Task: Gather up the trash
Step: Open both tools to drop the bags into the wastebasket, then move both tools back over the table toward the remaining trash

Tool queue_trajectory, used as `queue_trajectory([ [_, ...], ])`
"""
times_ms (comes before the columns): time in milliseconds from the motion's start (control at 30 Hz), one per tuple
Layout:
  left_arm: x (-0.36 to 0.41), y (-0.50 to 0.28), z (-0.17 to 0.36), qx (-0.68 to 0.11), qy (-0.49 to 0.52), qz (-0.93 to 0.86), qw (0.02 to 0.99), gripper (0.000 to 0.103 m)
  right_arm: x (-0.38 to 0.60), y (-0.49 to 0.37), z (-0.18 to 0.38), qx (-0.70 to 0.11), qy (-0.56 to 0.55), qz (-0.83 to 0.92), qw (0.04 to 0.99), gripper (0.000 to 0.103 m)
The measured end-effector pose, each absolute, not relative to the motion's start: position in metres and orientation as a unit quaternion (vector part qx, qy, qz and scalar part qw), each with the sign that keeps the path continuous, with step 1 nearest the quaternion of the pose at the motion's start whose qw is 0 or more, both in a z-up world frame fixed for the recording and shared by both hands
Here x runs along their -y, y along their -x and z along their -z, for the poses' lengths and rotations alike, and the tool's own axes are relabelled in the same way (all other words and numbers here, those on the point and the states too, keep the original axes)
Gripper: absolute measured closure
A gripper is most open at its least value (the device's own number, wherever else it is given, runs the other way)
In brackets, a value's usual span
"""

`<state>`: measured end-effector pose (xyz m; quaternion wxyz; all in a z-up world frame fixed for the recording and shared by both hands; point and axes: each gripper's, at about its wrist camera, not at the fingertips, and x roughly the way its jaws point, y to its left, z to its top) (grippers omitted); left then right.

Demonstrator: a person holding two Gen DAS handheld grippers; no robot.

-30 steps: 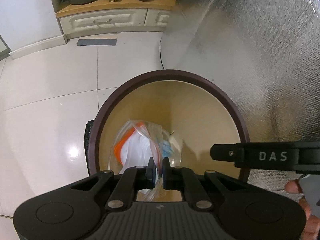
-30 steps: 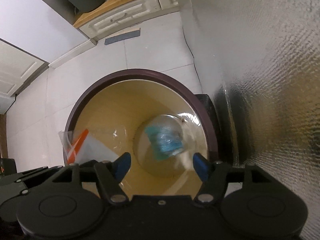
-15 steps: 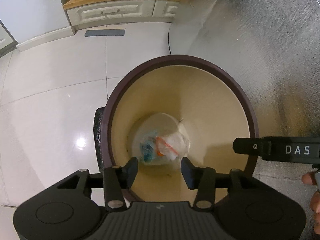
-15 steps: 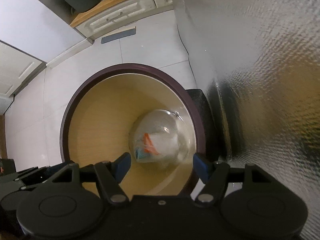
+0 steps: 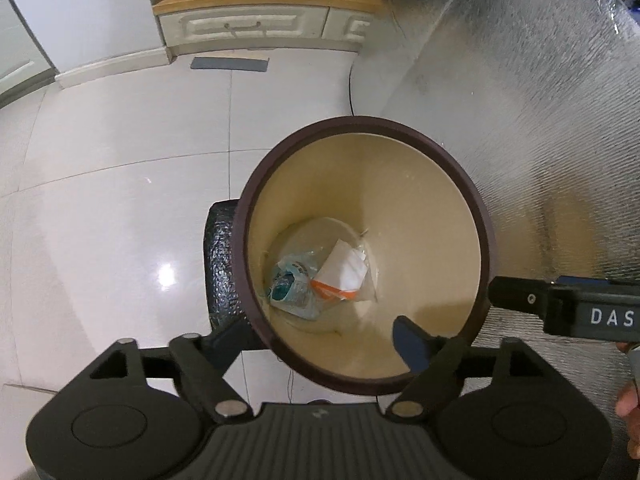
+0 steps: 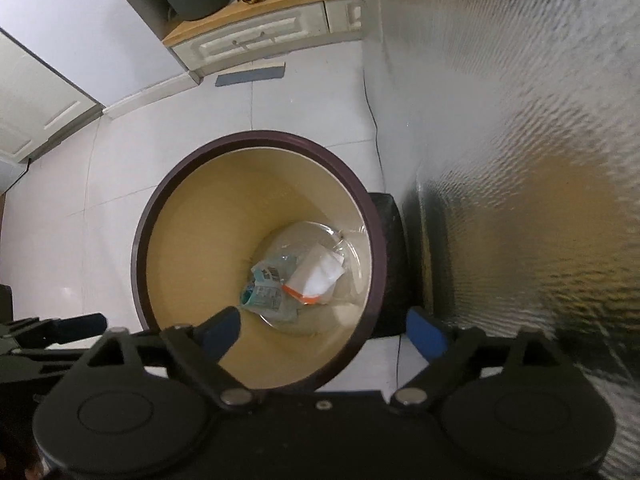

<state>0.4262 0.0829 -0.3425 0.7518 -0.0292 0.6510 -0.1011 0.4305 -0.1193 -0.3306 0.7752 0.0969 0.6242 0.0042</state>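
Bin (image 5: pixel 240 248): round, dark rim, tan inner wall, standing on the tiled floor (image 5: pixel 120 184). It is open-topped and seen from above in both wrist views.

Trash, item one: clear bag with orange strip (image 5: pixel 344 276), holding white paper, lying flat on the bin's bottom. Item two: blue-printed wrapper (image 5: pixel 290 284), touching the bag on its left side. Both are inside the bin, well below the rim.

Left tongs (image 5: pixel 320 344): spread wide, nothing held; one blue pad shows over the bin mouth, the other finger lies outside the rim.

Right tongs (image 6: pixel 324 330): likewise spread wide and empty, one pad over the mouth, one beyond the rim beside the foil.

Progress, by judgement: two pieces are deposited and no piece is in either pair of tongs. No loose trash shows on the visible floor, so either the job is finished or further pieces lie out of view.

Edges and room: foil panel (image 5: pixel 540 120) rises close along the bin's right, with a black block (image 6: pixel 390 240) wedged between them; little clearance there. The floor to the left and ahead is open as far as the cabinet (image 5: pixel 256 28). A thin cable (image 6: pixel 372 120) runs along the foil's foot.
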Motion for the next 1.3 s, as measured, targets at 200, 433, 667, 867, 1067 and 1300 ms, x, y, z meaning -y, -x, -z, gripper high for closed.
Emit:
queue_trajectory([
  [200, -0.089, -0.415, 0.321, -0.643, 0.031, 0.09, 0.76, 0.002, 0.115, -0.421, 0.316, -0.615, -0.079, -0.012, 0.784, 0.0],
  [433, -0.101, -0.401, 0.294, -0.634, 0.032, 0.074, 0.769, 0.0, 0.112, -0.405, 0.286, -0.591, -0.054, -0.016, 0.805, 0.0],
  [667, -0.112, -0.382, 0.258, -0.614, 0.034, 0.061, 0.786, 0.0, 0.113, -0.387, 0.251, -0.573, -0.033, -0.015, 0.819, 0.0],
  [867, -0.118, -0.364, 0.223, -0.597, 0.032, 0.058, 0.8, 0.0, 0.111, -0.365, 0.226, -0.561, -0.025, -0.018, 0.827, 0.0],
  [1067, -0.121, -0.345, 0.192, -0.58, 0.036, 0.06, 0.811, 0.0, 0.115, -0.345, 0.196, -0.547, -0.025, -0.009, 0.837, 0.0],
  [1300, -0.123, -0.322, 0.153, -0.551, 0.05, 0.061, 0.831, 0.0, 0.122, -0.313, 0.152, -0.507, -0.009, -0.003, 0.862, 0.0],
])
